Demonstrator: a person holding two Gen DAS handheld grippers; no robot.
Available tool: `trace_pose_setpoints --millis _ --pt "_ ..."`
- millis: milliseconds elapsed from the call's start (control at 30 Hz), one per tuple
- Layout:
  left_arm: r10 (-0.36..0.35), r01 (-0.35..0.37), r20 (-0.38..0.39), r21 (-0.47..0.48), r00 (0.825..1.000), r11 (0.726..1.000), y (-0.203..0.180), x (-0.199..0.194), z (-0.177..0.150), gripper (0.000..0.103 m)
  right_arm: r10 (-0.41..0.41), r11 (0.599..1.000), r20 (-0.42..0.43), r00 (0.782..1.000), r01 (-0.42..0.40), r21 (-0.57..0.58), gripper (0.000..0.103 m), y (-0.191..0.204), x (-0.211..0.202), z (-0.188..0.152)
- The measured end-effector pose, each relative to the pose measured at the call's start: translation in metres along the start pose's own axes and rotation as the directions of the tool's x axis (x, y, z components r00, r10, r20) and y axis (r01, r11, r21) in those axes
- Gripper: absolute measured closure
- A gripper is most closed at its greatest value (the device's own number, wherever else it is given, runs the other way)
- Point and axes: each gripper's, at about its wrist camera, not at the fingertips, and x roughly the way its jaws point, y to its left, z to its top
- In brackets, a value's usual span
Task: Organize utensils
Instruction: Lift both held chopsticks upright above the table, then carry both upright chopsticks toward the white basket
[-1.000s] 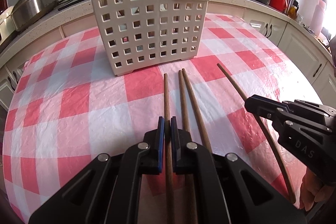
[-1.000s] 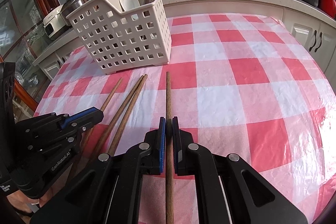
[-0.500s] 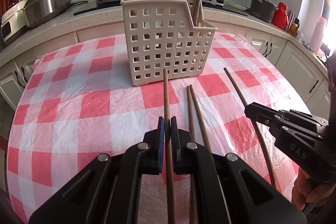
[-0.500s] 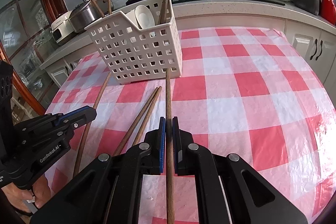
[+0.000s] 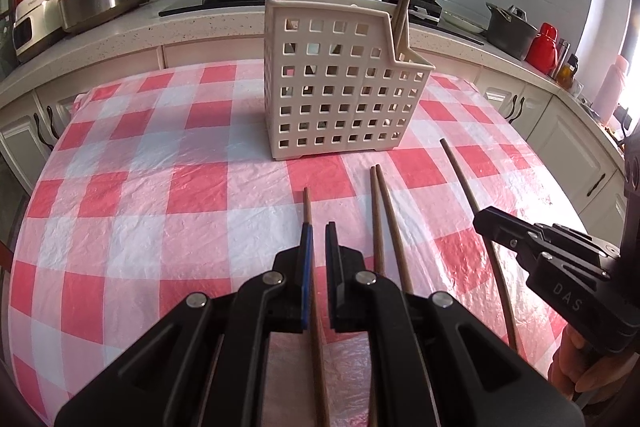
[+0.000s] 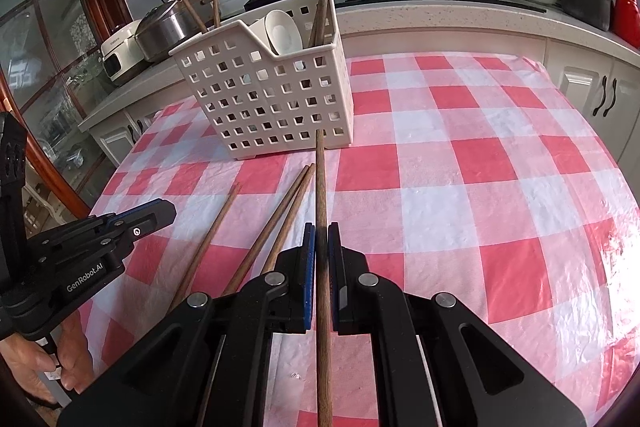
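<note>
Crinkled red-checked plastic tablecloth (image 5: 192, 195); each gripper's fingers clamp one slender wooden chopstick before the perforated basket (image 5: 340, 95).

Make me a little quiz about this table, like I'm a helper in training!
1. True or false: the basket is tipped over on its side.
2. Pick one: the right gripper is shut on A) a fork, B) a chopstick, C) nothing.
3. Fill in: the cloth has white and ___ squares.

Key: 1 false, it stands upright. 2 B. 3 red.
</note>
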Motion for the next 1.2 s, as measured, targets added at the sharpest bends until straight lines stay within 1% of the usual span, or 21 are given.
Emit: trace_pose_setpoints --millis 133,400,467,500,533,633,667,767,800,867,1000,1200 --pt "0.000 0.000 -0.007 -0.006 1.000 1.000 0.001 0.002 0.000 0.097 0.000 1.000 -0.013 1.000 0.000 0.004 0.097 -0.001 0.004 -0.001" --pt "0.005 -0.006 -0.081 -0.021 0.997 1.000 0.004 0.026 -0.010 0.096 0.005 1.000 -0.019 1.000 -0.005 0.009 0.097 -0.001 0.006 -0.002" --pt "0.005 -0.007 -0.090 -0.021 0.996 1.000 0.004 0.029 -0.011 0.092 0.005 1.000 -0.018 1.000 -0.005 0.011 0.097 -0.002 0.006 -0.002" --pt "0.011 -0.013 -0.093 -0.020 0.996 1.000 0.004 0.032 -0.011 0.084 0.005 1.000 -0.020 1.000 -0.005 0.012 0.097 -0.002 0.006 -0.002" --pt "0.020 -0.022 -0.095 -0.023 0.995 0.999 0.004 0.035 -0.011 0.081 0.006 1.000 -0.023 1.000 -0.006 0.012 0.097 -0.002 0.007 -0.003" --pt "0.034 -0.037 -0.123 -0.025 0.992 0.999 0.008 0.050 -0.010 0.082 0.007 1.000 -0.027 1.000 -0.007 0.008 0.097 -0.001 0.009 -0.004" --pt "0.047 -0.048 -0.111 -0.010 0.993 0.999 0.007 0.051 -0.010 0.083 0.006 1.000 -0.027 1.000 -0.006 0.007 0.097 -0.001 0.009 -0.004" --pt "0.069 -0.066 -0.110 0.031 0.991 0.997 0.003 0.054 -0.011 0.090 0.005 1.000 -0.025 1.000 -0.005 0.012 0.097 -0.003 0.009 -0.003" --pt "0.068 -0.065 -0.110 0.038 0.992 0.997 0.002 0.054 -0.011 0.096 0.004 1.000 -0.026 1.000 -0.004 0.014 0.097 -0.003 0.009 -0.003" --pt "0.069 -0.064 -0.107 0.048 0.992 0.997 0.000 0.053 -0.011 0.097 0.004 1.000 -0.027 1.000 -0.003 0.015 0.097 -0.004 0.010 -0.003" --pt "0.059 -0.057 -0.067 0.039 0.996 0.998 -0.002 0.040 -0.010 0.097 0.005 1.000 -0.017 1.000 -0.005 0.014 0.097 -0.003 0.008 -0.002" --pt "0.032 -0.033 0.030 0.018 0.999 0.999 -0.005 0.000 0.000 0.097 0.021 1.000 0.042 0.999 -0.022 0.021 0.097 -0.003 -0.008 0.004"
